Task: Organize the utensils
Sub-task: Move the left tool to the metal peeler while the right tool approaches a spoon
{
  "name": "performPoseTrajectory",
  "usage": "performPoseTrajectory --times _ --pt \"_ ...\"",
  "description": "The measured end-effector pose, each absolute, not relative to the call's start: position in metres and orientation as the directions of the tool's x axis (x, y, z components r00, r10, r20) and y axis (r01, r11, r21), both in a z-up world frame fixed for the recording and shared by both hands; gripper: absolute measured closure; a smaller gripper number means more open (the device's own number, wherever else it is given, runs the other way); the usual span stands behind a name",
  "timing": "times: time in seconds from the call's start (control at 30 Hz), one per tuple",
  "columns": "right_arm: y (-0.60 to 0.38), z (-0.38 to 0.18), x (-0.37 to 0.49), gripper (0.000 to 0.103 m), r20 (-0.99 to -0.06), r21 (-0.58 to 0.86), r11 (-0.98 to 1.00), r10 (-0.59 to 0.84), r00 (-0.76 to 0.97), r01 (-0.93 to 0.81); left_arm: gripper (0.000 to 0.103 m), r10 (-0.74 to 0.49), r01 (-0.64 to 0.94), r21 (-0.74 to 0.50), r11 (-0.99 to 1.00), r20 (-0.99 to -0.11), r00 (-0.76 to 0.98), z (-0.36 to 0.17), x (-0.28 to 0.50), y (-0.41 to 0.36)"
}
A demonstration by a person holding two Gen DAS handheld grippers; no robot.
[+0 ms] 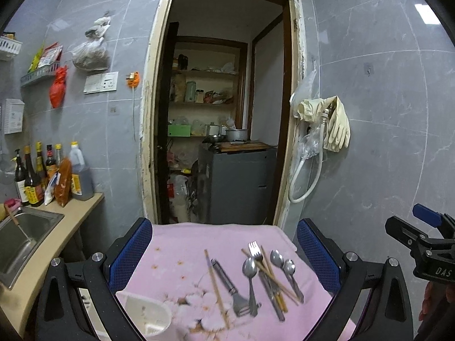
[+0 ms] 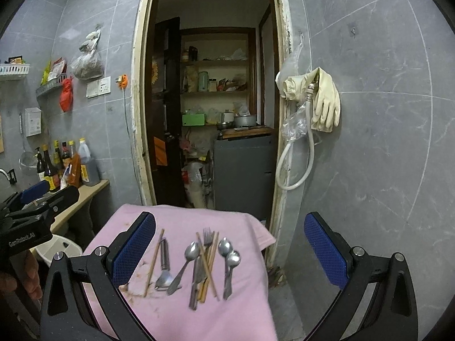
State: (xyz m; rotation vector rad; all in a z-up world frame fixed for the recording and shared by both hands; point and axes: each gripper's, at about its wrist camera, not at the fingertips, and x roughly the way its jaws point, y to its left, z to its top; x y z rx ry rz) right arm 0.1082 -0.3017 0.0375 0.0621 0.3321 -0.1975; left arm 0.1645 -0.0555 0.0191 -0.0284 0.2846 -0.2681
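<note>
Both grippers stand with their blue-padded fingers spread wide and nothing between them. The left gripper [image 1: 223, 258] hovers over the lower middle of its frame, its pads [image 1: 129, 251] framing the table from either side; the right gripper [image 2: 230, 251] does the same in its own view, with one pad [image 2: 325, 251] out past the table's right edge over the floor.

Between the fingers, in the lower centre of both frames, the utensils lie loose on a pink cloth [image 1: 176, 244]. From left to right in the left wrist view there is a single chopstick [image 1: 216, 287], a peeler [image 1: 230, 289] just beside it, a large spoon [image 1: 249, 270], then a crossed heap of a fork [image 1: 255, 251] with more chopsticks [image 1: 277, 284] and what looks like a knife, and last two small spoons [image 1: 283, 264] side by side. The heap overlaps and touches; the lone chopstick and peeler lie a little apart from it.

A white holder [image 1: 146, 316] sits at the lower left of the left wrist view, at the near corner of the cloth; what it holds cannot be made out clearly.

As far as the frames show, sorting has not begun: every piece is on the cloth, none gripped. All of the gathering and placing is left.
</note>
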Motion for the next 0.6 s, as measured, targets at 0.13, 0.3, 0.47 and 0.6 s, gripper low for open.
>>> performPoseTrajectory --times 0.13,0.3,0.47,0.6 --pt "-0.323 0.031 0.134 0.001 -0.335 0.027 0.980 -0.175 0.926 0.196 0.000 -0.256 0.243 -0.082 0.967 -0.284 0.924 0.016 0.188 -0.075" --pt "-0.350 0.019 0.171 0.001 -0.332 0.015 0.985 -0.156 0.930 0.171 0.001 -0.212 0.196 -0.082 0.977 -0.290 0.933 0.007 0.216 -0.099" --pt "-0.368 -0.008 0.208 0.001 -0.352 0.035 0.990 -0.118 0.928 0.139 0.001 -0.141 0.131 -0.055 0.990 -0.294 0.945 -0.012 0.242 -0.121" --pt "-0.381 -0.042 0.239 0.001 -0.397 0.071 0.993 -0.060 0.916 0.096 0.001 -0.102 0.093 -0.045 0.995 -0.355 0.929 -0.039 0.267 -0.135"
